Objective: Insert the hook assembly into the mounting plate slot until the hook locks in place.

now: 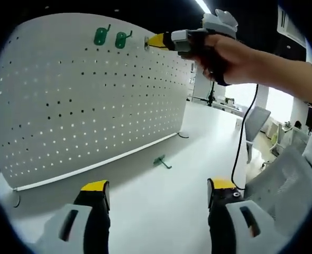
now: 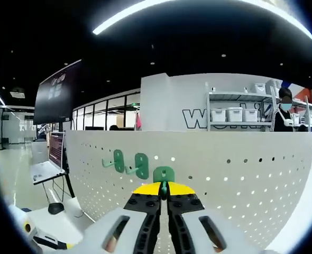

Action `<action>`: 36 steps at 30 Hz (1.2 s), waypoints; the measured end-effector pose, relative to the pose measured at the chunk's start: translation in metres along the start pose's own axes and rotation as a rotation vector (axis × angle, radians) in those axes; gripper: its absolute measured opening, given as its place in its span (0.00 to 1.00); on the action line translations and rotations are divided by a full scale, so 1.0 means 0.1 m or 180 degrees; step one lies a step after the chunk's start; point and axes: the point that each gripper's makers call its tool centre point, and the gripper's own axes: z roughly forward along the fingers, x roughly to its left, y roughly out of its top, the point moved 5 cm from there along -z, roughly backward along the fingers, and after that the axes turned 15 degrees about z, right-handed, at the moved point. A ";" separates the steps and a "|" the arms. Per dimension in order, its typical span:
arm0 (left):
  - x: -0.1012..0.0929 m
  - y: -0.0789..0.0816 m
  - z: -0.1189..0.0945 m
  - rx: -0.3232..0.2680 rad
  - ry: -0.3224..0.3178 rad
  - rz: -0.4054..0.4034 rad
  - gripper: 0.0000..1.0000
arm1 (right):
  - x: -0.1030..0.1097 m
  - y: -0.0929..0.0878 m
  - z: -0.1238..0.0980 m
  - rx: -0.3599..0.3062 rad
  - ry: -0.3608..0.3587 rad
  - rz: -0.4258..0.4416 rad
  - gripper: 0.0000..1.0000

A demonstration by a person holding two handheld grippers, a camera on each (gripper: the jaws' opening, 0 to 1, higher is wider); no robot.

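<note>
Left gripper [image 1: 157,191] jaws wide, idle over table [image 1: 161,211]. Right gripper [image 2: 164,197] clamped on green hook [image 2: 163,175] at pegboard [image 2: 240,180] top, 12 o'clock. Spare hook [image 1: 162,161] on table. Push straight, keep level til seated.

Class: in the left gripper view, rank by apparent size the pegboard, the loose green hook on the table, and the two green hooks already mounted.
1. Pegboard
2. Mounted hooks and, alike
3. Loose hook, similar to those; distance makes it unsure
</note>
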 end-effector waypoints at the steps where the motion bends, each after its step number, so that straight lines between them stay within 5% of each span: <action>1: 0.00 0.00 0.00 0.0002 -0.0001 -0.0002 0.77 | -0.01 0.01 0.01 -0.0014 -0.0010 -0.0001 0.00; 36: 0.02 -0.09 -0.06 0.0037 0.0065 -0.0164 0.76 | -0.06 0.06 0.24 -0.0120 -0.0053 0.0005 0.00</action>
